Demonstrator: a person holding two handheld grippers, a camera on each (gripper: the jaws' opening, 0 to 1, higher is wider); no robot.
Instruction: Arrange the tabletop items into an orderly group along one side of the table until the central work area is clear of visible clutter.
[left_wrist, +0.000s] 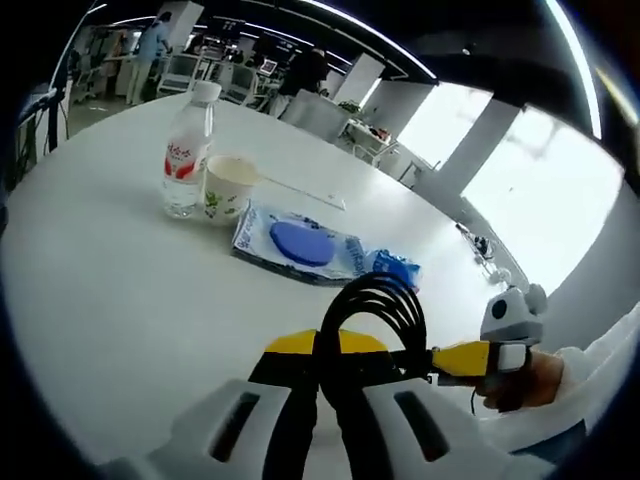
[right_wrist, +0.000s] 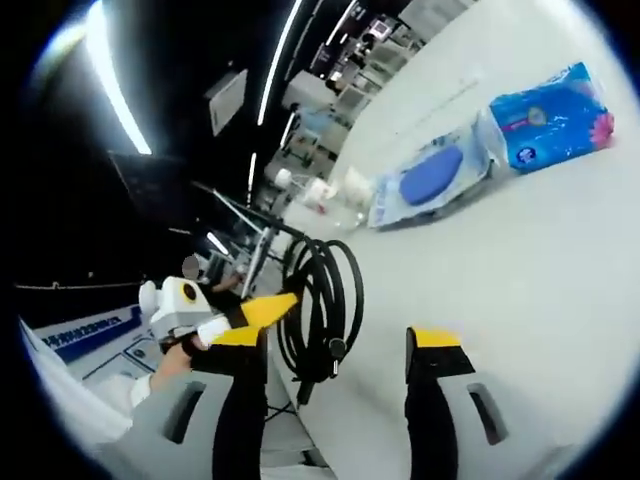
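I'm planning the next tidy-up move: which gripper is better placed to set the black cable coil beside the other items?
Left. The left gripper is shut on the black cable coil, with the bottle and cup ahead. The right gripper is open.

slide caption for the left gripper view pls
Left gripper shut on a coiled black cable, with water bottle, paper cup and blue packets behind.

A white counter (left_wrist: 110, 290) carries a water bottle (left_wrist: 188, 150) touching a paper cup (left_wrist: 228, 188), a clear bag holding a blue disc (left_wrist: 296, 243) beside them, and a blue packet (left_wrist: 392, 268) toward its far edge.
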